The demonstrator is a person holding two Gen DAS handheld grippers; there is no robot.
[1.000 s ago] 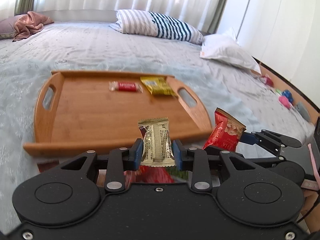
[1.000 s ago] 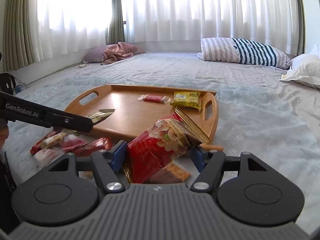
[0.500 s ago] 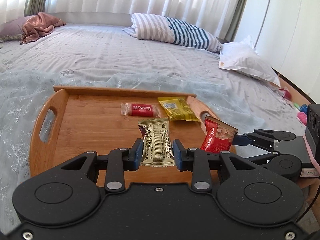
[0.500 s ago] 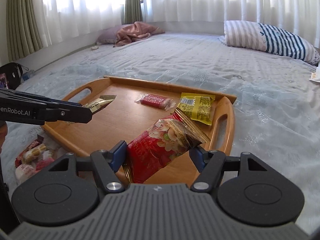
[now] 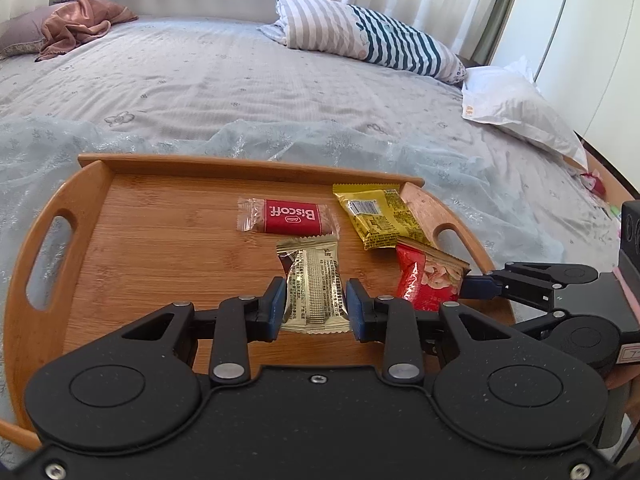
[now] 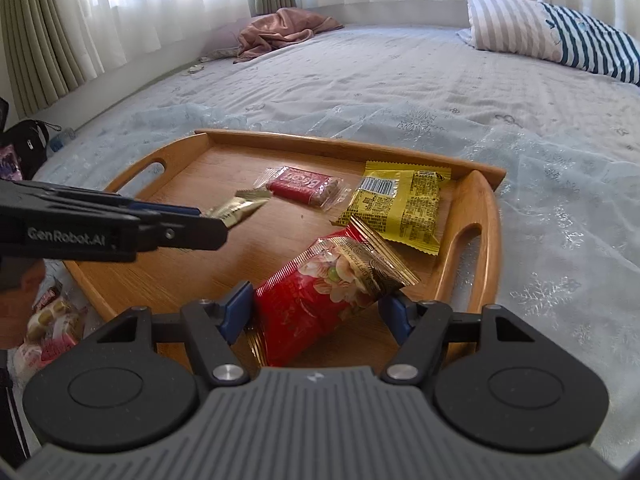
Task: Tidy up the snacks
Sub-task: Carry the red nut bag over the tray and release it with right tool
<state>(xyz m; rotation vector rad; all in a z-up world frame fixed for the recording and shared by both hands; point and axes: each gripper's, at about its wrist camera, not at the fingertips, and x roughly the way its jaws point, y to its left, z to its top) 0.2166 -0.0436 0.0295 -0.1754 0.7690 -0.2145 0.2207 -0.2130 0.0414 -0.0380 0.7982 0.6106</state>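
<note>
On tray [image 5: 132, 264]: Biscoff pack [image 5: 290, 222], yellow packet [image 5: 380, 220] — two placed.
Left gripper [image 5: 314, 304]: clamps gold packet [image 5: 314, 288] over tray.
Right gripper [image 6: 320, 312]: clamps red bag [image 6: 320, 300].
Left over: snack pile [image 6: 52, 328] (beside tray).

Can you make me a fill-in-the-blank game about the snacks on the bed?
1. The left gripper holds a ____ packet.
2. The right gripper holds a ____ bag.
3. The Biscoff biscuit lies on a wooden ____.
4. Beside the biscuit lies a ____ packet.

Missing words: gold; red; tray; yellow
</note>
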